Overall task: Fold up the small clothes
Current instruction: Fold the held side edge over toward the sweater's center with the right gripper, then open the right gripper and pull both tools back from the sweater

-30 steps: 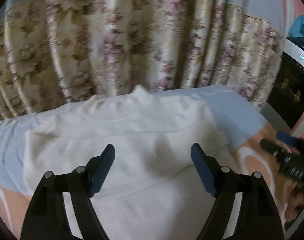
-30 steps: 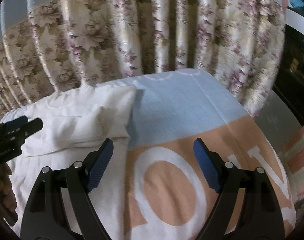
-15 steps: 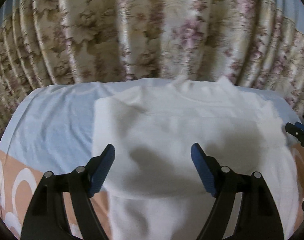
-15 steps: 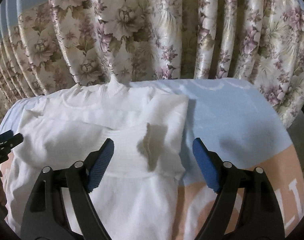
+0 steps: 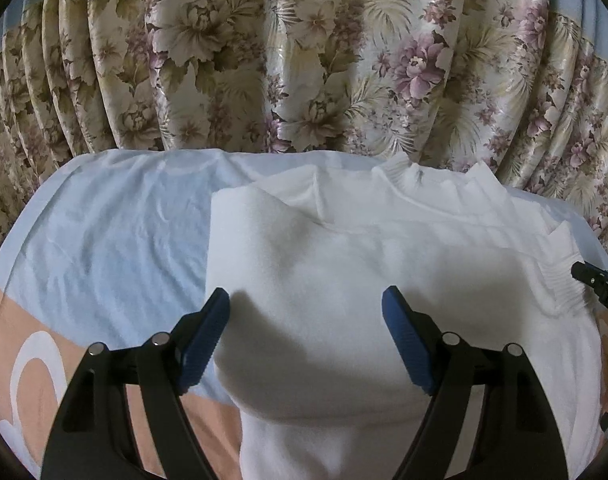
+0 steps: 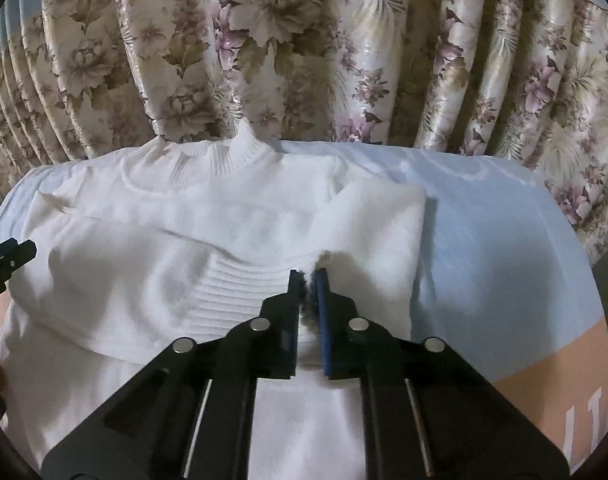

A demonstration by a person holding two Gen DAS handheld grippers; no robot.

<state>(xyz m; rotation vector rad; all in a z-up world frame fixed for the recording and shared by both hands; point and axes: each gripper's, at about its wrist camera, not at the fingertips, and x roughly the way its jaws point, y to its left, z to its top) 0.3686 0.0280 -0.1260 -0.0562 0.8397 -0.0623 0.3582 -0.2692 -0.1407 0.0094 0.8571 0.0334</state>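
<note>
You are looking at a white knitted sweater (image 6: 208,248), soft and matt, with ribbed bands at its collar and cuff. Beneath it a cotton-like sheet (image 5: 116,240) is lying matt and creased. Along the top of the frame, satin-looking floral curtains (image 6: 304,48) are catching a sheen. The gripper arms are showing matt black plastic with shiny metal pins.

The sweater (image 6: 152,280) lies flat on the blanket (image 6: 503,248), with its neck toward the curtain (image 6: 304,48) behind. Both sleeves are folded in over its middle. The right gripper (image 6: 307,280) sits on the right sleeve's end. The left gripper (image 5: 304,332) is over the sweater's left side.
</note>
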